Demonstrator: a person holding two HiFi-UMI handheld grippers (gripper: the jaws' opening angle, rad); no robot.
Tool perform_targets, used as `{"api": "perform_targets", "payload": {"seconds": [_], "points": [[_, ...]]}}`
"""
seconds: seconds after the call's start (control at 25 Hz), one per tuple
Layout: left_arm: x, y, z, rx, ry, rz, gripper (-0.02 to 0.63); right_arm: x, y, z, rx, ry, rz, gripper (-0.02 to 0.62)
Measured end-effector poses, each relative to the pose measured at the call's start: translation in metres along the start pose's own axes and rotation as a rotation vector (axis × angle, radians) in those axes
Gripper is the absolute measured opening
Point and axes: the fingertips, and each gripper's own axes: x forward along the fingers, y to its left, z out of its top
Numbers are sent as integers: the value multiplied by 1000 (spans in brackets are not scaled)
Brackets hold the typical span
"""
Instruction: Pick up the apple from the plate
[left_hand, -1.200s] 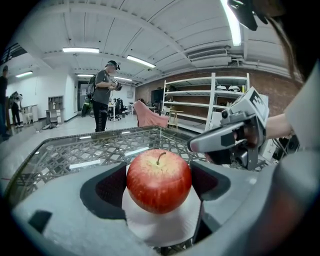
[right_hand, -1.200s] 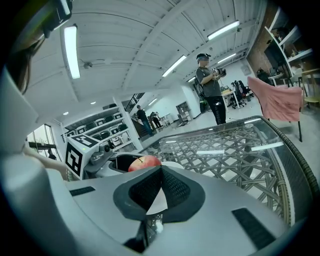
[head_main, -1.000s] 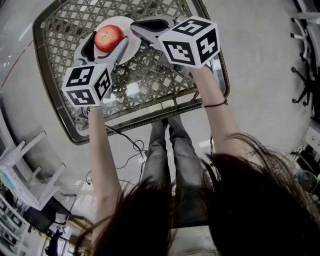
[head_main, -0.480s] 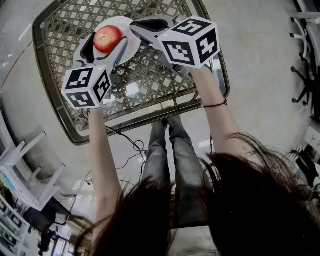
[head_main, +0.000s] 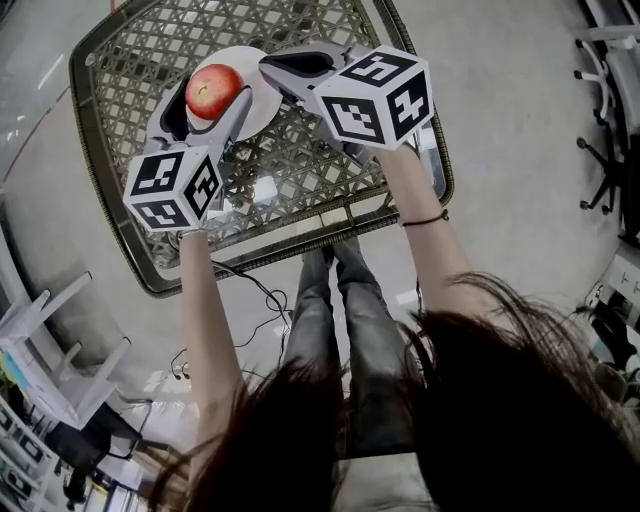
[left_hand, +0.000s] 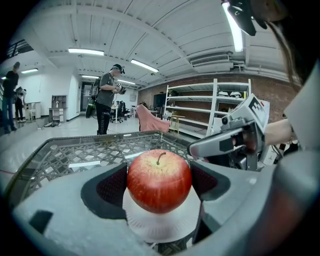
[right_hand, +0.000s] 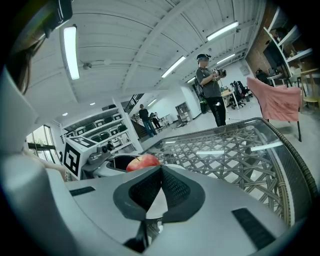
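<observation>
A red apple (left_hand: 159, 180) with a short stem is between the dark pads (left_hand: 111, 187) of my left gripper (left_hand: 159, 175), which is shut on it from both sides. Directly under the apple lies a small white plate (left_hand: 160, 227); whether the apple still touches it I cannot tell. In the head view the apple (head_main: 213, 90) and plate (head_main: 262, 98) are at the far side of the table, with the left gripper (head_main: 212, 78) round the apple. My right gripper (head_main: 270, 62) hovers just right of the plate. Its pads (right_hand: 172, 192) are shut with nothing between them.
The plate rests on a glass-topped table with a woven wicker lattice and rim (head_main: 100, 190). In the right gripper view the apple (right_hand: 142, 161) and left gripper (right_hand: 100, 160) show to the left. People stand far off by shelving (left_hand: 225, 107). White chairs (head_main: 50, 340) and a cable (head_main: 250, 290) are on the floor.
The head view has drifted slightly, so both grippers, apple and plate sit a little lower in frame. The left gripper stays closed on the apple; the right stays shut beside it.
</observation>
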Motion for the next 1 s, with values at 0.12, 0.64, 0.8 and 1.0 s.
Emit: {"api": "perform_targets", "payload": {"seconds": [0.12, 0.64, 0.8, 1.0], "points": [[-6, -1, 5, -15, -14, 6, 393, -4, 5, 3, -4, 1, -2, 9], [-31, -20, 34, -56, -55, -9, 393, -23, 26, 30, -9, -21, -17, 9], [-45, -30, 44, -68, -61, -12, 393, -33, 38, 38, -5, -26, -19, 9], [-58, -39, 53, -77, -61, -12, 393, -45, 48, 47, -3, -34, -18, 9]]}}
